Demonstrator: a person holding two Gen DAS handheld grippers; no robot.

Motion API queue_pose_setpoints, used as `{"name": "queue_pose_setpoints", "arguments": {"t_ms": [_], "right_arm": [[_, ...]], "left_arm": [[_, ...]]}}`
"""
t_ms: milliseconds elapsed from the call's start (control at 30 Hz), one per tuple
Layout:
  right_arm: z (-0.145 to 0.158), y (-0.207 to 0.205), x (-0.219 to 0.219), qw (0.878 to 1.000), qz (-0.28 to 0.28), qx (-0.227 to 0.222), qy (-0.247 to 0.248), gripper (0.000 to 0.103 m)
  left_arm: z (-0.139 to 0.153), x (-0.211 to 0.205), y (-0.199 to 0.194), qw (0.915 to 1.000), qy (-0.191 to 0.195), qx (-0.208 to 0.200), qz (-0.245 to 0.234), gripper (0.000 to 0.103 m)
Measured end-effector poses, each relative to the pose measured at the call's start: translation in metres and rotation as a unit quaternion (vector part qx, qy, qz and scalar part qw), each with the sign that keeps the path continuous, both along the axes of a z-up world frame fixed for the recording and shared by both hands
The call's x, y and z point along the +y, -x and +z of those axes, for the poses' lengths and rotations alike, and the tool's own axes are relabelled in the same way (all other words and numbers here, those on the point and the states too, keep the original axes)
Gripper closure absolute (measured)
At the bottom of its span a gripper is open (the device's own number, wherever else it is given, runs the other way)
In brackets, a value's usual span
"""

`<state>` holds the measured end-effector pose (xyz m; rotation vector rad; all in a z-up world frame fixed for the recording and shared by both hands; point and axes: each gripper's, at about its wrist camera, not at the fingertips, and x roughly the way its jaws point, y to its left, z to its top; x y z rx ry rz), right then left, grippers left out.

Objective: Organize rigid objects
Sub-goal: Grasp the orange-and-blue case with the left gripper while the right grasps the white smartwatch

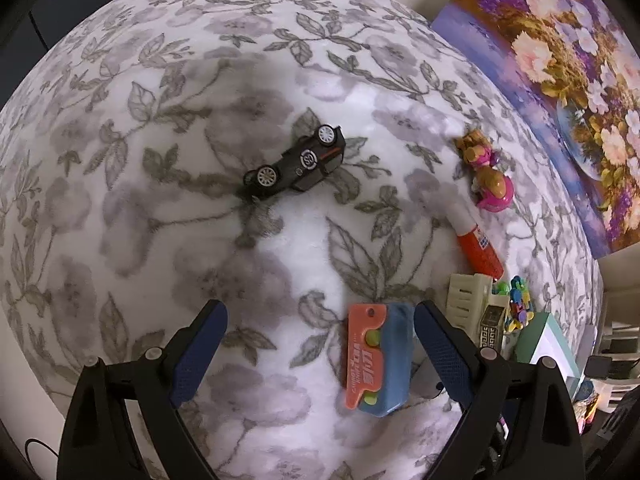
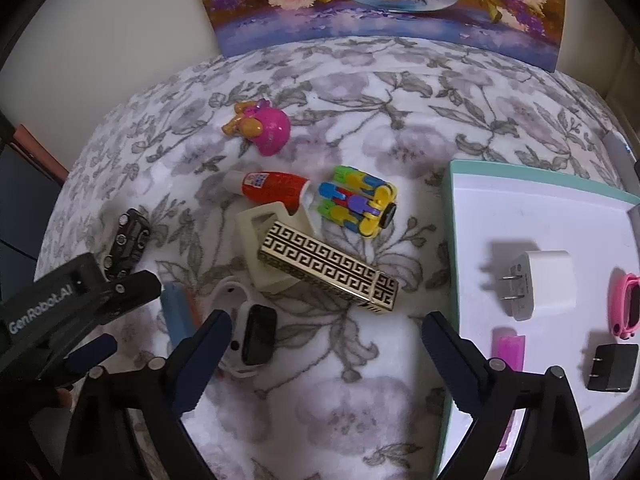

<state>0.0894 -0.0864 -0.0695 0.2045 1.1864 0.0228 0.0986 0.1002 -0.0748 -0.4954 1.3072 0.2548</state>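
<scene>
My left gripper (image 1: 320, 320) is open above the floral cloth; an orange-and-blue toy (image 1: 376, 360) lies between its fingers, nearer the right one. A black toy car (image 1: 298, 162) lies farther ahead. My right gripper (image 2: 326, 336) is open and empty over the cloth. A white smartwatch (image 2: 250, 334) lies by its left finger. Ahead lie a gold-and-black patterned box (image 2: 330, 266) leaning on a cream basket (image 2: 260, 240), a red glue bottle (image 2: 272, 188), a multicoloured toy (image 2: 356, 204) and a pink doll (image 2: 260, 126). The left gripper body (image 2: 60, 320) shows at left.
A white tray with a teal rim (image 2: 454, 216) at right holds a white charger (image 2: 540, 284), a black plug (image 2: 612, 366), a pink watch (image 2: 626, 306) and a pink-purple piece (image 2: 508, 348). A flower painting (image 2: 380, 0) leans against the wall behind.
</scene>
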Motion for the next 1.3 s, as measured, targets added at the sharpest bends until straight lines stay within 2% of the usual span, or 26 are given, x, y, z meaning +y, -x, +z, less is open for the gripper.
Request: {"name": "queue_pose_setpoints", "arguments": {"t_ms": [167,267,433,567,733,1033,1300], "right_arm": [[0.002,0.002,-0.01,1.0,-0.013,0.0,-0.003,0.007],[0.004,0.003,-0.013,1.0,-0.015,0.0,-0.011,0.007],[0.005,0.003,-0.014,1.0,-0.015,-0.001,-0.015,0.007],[0.005,0.004,-0.014,1.0,-0.014,-0.001,-0.015,0.008],[0.005,0.004,-0.013,1.0,-0.014,-0.001,-0.015,0.008],[0.004,0.004,-0.007,1.0,-0.005,0.0,-0.014,0.009],[0.002,0.005,0.016,0.999,0.031,-0.004,-0.009,0.013]], "left_arm": [[-0.003,-0.01,-0.002,0.9998,0.006,0.004,-0.018,0.011],[-0.006,-0.017,-0.003,0.9995,0.006,0.009,-0.029,0.018],[-0.014,-0.022,-0.005,0.9989,0.026,0.017,-0.035,0.04],[-0.019,-0.025,-0.004,0.9981,0.049,0.016,-0.033,0.049],[-0.021,-0.023,0.001,0.9966,0.079,0.007,-0.02,0.069],[-0.013,-0.006,0.01,0.9984,0.055,0.005,-0.009,0.069],[-0.006,0.017,0.013,0.9994,0.028,0.001,0.018,0.069]]}}
